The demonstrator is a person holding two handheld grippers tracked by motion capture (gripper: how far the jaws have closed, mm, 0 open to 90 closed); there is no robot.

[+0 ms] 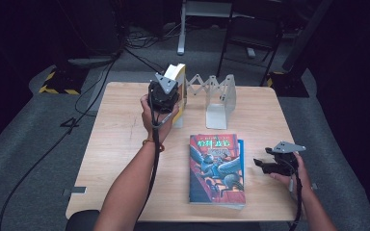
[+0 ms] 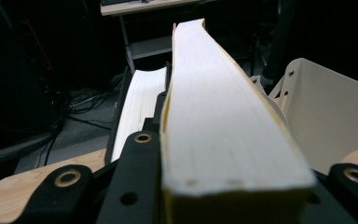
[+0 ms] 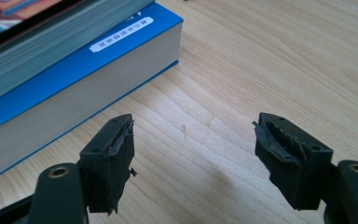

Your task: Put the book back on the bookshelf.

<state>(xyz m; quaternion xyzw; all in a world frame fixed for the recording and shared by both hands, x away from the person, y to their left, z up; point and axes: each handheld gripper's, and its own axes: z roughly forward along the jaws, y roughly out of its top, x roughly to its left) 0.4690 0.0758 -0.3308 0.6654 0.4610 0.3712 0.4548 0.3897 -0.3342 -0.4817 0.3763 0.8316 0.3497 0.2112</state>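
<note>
Book [image 1: 177,79] upright near worktop's [image 1: 125,144] far edge, beside white rack [image 1: 220,98], pinched across its thickness by left claw [image 2: 233,186]. Thick, stiff, likely heavy; best gripped mid-block. Right claw [image 3: 193,158] spread, empty, near right edge.

The left tongs [image 1: 169,98] hide most of the yellow book [image 1: 178,72]; its bottom is cut off.

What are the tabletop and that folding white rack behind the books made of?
The tabletop looks like pale wood or wood-look laminate: light grain lines run across it, with a matt sheen. The expandable book rack seems to be painted sheet metal, though possibly plastic: thin flat white end plates joined by zigzag struts.
</note>
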